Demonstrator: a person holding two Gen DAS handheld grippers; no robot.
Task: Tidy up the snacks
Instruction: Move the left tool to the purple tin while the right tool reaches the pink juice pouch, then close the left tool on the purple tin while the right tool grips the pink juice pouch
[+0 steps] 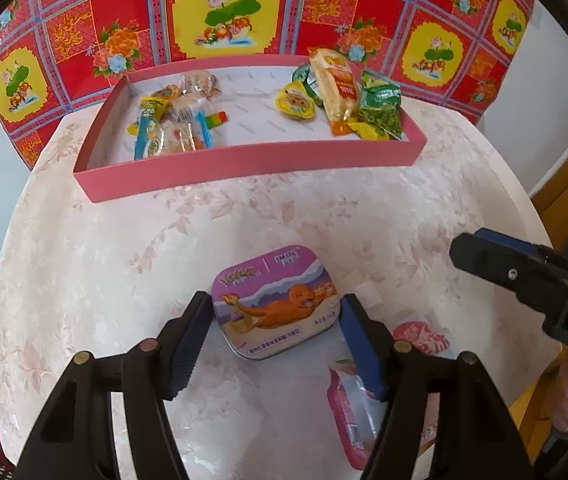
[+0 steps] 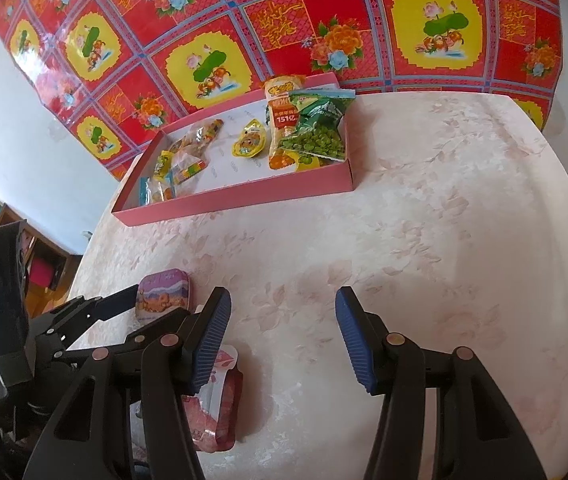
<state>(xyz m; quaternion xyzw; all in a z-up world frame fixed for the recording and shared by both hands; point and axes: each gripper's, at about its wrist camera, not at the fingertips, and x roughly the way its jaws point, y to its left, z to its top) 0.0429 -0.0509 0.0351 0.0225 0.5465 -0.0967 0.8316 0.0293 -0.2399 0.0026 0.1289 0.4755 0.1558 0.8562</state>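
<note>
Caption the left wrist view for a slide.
Left gripper open astride a purple tin on the table, pink tray of snacks behind.

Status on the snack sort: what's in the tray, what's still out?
Done: the pink tray already holds two snack piles, left and right. In hand: nothing gripped; the left tongs straddle the purple tin, pads apparently not touching it. The right tongs are open and empty. Left: the tin and the pink packet on the table.

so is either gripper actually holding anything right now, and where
No. The left gripper straddles the purple tin with pads apart from its sides; the right gripper is empty.
</note>
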